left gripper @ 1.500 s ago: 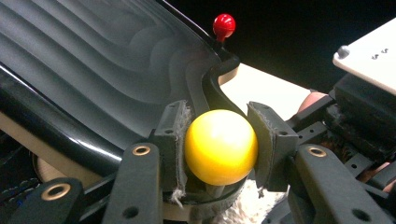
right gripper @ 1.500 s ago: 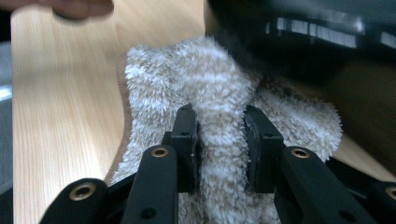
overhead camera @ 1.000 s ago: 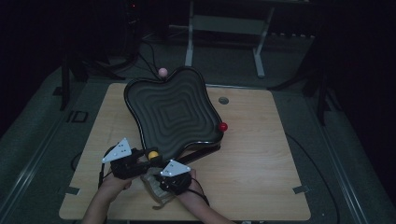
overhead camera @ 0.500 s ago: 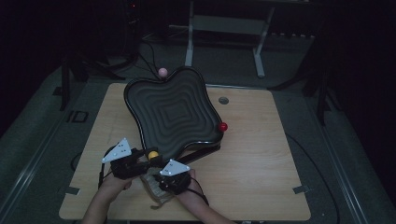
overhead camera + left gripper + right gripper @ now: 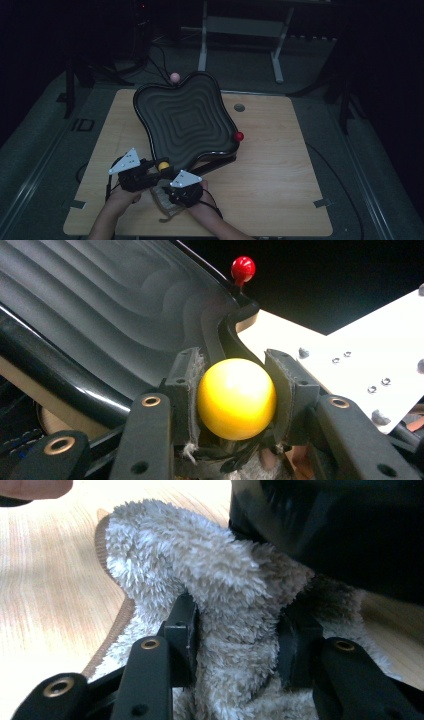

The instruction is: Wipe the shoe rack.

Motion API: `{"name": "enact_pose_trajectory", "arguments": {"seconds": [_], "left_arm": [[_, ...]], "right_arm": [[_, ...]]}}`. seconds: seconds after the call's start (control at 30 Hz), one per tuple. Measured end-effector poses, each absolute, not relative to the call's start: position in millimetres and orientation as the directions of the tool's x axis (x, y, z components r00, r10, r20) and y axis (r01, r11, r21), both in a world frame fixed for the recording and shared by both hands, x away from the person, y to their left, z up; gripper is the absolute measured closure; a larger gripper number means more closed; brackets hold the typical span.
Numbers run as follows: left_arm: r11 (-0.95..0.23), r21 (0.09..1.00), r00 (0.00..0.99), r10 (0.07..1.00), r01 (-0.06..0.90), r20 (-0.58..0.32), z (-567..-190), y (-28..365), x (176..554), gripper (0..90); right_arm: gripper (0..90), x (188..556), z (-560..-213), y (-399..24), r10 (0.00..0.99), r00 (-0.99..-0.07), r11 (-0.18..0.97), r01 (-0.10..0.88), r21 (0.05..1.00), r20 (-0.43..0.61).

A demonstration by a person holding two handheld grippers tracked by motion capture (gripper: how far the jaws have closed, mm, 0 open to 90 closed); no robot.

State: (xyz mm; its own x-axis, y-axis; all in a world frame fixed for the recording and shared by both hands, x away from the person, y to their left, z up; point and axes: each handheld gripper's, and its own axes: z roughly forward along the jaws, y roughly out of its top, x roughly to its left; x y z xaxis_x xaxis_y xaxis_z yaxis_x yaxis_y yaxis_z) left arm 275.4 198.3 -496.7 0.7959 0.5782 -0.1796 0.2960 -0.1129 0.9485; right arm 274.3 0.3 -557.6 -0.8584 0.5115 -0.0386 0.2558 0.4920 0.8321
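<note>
A light wooden table (image 5: 280, 190) is seen from above in a dim room, with most of its far left half taken up by a large black tray (image 5: 187, 120) of wavy outline, its inner surface stepped in concentric ridges. The tray is tilted, its near edge raised off the wood. Three small knobs are set on the tray's rim: a pink ball (image 5: 174, 77) at the far edge, a red ball (image 5: 239, 136) at the right-hand corner, and a yellow ball (image 5: 163, 166) at the near edge.

At the near edge of the table, a fluffy grey-beige cloth (image 5: 200, 570) with a brown hem is bunched on the wood (just below the tray's black rim, as the right gripper view shows it). A thick fold of this cloth is pinched between the jaws of the right gripper (image 5: 184, 189), whose pads are sunk into the pile on both sides; these jaws have just been opening a little, with the cloth between them.

The yellow ball (image 5: 236, 398) is clamped by the left gripper (image 5: 150, 170), its padded jaws pressed against the ball on either side. The red ball (image 5: 243, 268) is seen beyond it in the left gripper view, standing on a short stem at the tray's edge.
</note>
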Motion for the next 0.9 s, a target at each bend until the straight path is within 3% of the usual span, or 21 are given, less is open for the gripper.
{"name": "enact_pose_trajectory", "arguments": {"seconds": [0.27, 0.43, 0.53, 0.63, 0.9], "left_arm": [[-0.110, 0.950, 0.796, 0.578, 0.294, -0.179, -496.9, 198.5, 275.0, 59.3], [-0.113, 0.949, 0.799, 0.574, 0.295, -0.180, -496.8, 198.9, 274.9, 59.4], [-0.113, 0.948, 0.800, 0.572, 0.296, -0.181, -496.7, 198.9, 274.9, 59.4], [-0.113, 0.949, 0.802, 0.569, 0.296, -0.183, -496.9, 199.4, 275.5, 59.5], [-0.104, 0.948, 0.806, 0.560, 0.300, -0.193, -497.5, 200.2, 276.6, 59.5]], "right_arm": [[70.3, 269.5, -550.4, -14.3, 0.478, -0.877, 0.546, 0.255, 0.798, -0.046], [71.1, 261.6, -537.1, -44.7, 0.458, -0.887, 0.560, 0.230, 0.795, -0.066], [71.1, 262.0, -527.9, -75.9, 0.495, -0.862, 0.558, 0.224, 0.799, -0.104], [71.1, 272.5, -521.7, -115.5, 0.572, -0.803, 0.566, 0.238, 0.789, -0.168], [71.0, 330.1, -521.8, -207.2, 0.792, -0.564, 0.515, 0.410, 0.753, -0.234]]}}
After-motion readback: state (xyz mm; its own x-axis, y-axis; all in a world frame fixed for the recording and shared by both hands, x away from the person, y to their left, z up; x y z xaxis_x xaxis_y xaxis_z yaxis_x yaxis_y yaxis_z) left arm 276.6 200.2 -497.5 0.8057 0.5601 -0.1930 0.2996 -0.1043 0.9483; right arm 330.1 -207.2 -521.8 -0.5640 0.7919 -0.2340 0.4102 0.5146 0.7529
